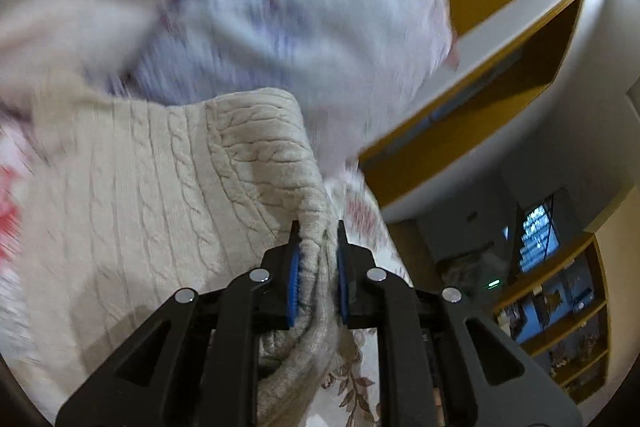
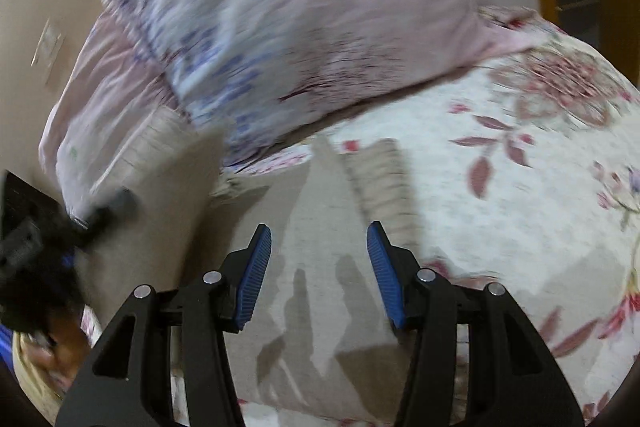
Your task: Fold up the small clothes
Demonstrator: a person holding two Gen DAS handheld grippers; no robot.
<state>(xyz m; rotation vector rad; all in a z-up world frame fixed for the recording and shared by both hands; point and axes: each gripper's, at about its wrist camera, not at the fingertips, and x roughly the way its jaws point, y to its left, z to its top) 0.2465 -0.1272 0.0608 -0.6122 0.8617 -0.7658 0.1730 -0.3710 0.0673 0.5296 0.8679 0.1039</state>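
Black angular left gripper, blue ribbed jaws, silver round pivot pins

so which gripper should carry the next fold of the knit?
Left. The left gripper is already shut on the cream cable-knit sweater, its edge bunched between the pads. The right gripper is open and empty above it.

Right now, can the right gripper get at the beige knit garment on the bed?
Probably yes. The right gripper is open and empty, with the beige knit garment spread directly below it and nothing between. The left gripper holds another part, off to the side.
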